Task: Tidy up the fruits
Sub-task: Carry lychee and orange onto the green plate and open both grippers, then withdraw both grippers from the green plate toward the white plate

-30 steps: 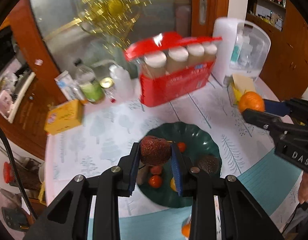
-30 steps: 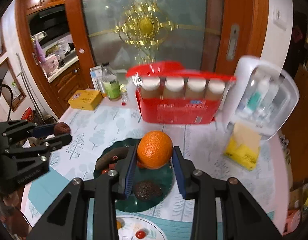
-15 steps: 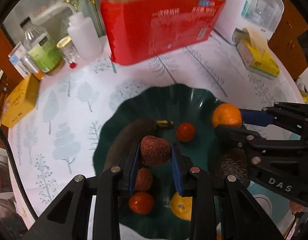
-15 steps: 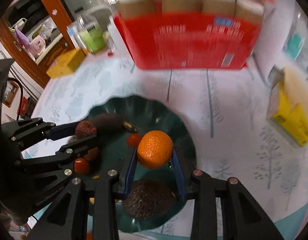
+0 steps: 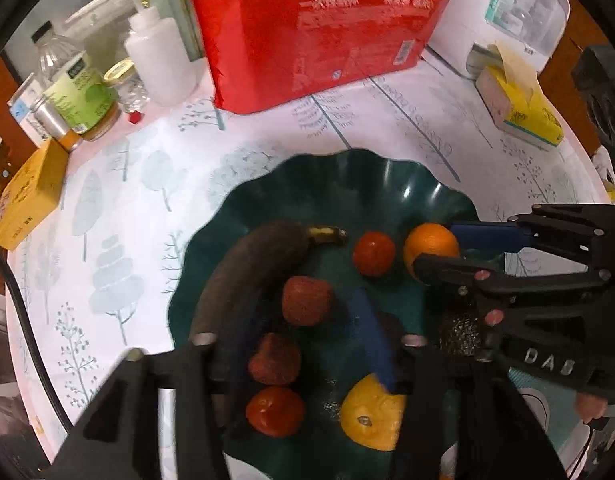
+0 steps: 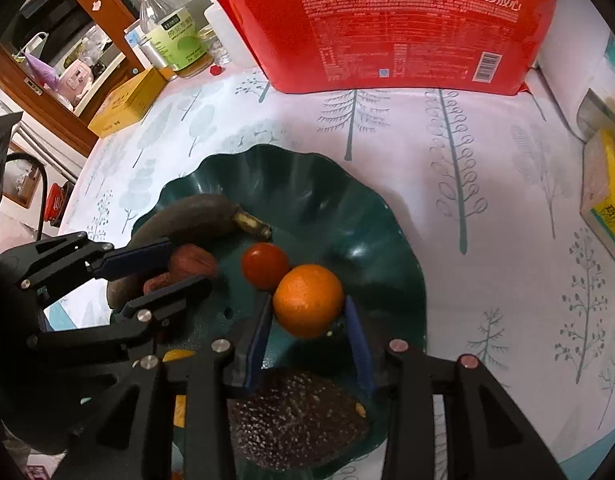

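A round table under a white cloth printed with pale trees [image 6: 487, 184] carries everything. At its far side stands a big red pack of paper cups [image 6: 391, 28], with a green-labelled clear bottle [image 6: 175, 36] and a yellow carton [image 6: 125, 102] off to its left. In the middle sits the dark green scalloped plate [image 6: 319, 184], holding the fruit. A dark, overripe banana [image 5: 243, 276] curves along the plate's left side, and a rough dark avocado [image 6: 295, 420] lies at its near edge. The left gripper [image 5: 307, 344] hangs low over the plate with its blue-padded fingers spread wide; the reddish-brown lychee [image 5: 307, 300] sits loose on the plate between them, a second one just below it. The right gripper [image 6: 307, 320] is also parted, with a gap showing between the orange mandarin [image 6: 307, 300] and the right pad; the mandarin rests on the plate touching a small red tomato [image 6: 265, 264]
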### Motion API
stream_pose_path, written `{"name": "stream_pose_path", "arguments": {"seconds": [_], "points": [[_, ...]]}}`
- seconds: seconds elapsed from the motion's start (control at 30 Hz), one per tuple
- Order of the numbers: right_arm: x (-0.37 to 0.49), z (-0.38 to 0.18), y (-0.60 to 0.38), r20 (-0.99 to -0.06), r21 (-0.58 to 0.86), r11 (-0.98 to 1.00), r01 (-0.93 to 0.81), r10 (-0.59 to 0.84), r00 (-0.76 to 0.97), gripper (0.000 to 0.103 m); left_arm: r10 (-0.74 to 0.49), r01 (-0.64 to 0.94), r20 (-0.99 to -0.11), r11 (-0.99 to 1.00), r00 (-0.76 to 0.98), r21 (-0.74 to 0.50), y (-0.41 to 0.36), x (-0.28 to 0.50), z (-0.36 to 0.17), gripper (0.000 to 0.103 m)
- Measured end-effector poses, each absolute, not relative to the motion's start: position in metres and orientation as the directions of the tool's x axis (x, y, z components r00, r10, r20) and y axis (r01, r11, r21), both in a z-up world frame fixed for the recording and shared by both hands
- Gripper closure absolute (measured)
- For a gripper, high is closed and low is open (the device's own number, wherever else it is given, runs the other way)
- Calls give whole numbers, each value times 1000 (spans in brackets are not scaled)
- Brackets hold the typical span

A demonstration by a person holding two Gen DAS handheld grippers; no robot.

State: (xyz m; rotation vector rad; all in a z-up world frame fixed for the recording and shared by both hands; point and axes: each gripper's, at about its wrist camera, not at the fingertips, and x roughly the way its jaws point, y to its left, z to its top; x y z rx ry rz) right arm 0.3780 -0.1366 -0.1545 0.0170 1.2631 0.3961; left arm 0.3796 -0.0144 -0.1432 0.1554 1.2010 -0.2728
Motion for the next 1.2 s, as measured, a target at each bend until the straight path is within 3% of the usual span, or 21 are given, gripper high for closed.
{"name": "stream_pose_path", "arguments": {"seconds": [0.17,0.43,0.93,1.2], "points": [[376,-141,-145,-909,243,934,-262,314,275,58,-150,288,-918,957,366,-41,-11,371,-126,39],[361,-119,-144,-897,208,938,-278,296,327,58,-146,310,-907,951,395,-18,-14,350,-102,34],[306,-53,-155,-851,200,938,-284,310,425,58,-108,264,-894,965,435,12,-10,289,-36,33],[259,-8,-166,-813,181,932,-314,321,485,58,-99,236,-846,971,524,33,-14,238,8,33]]}}
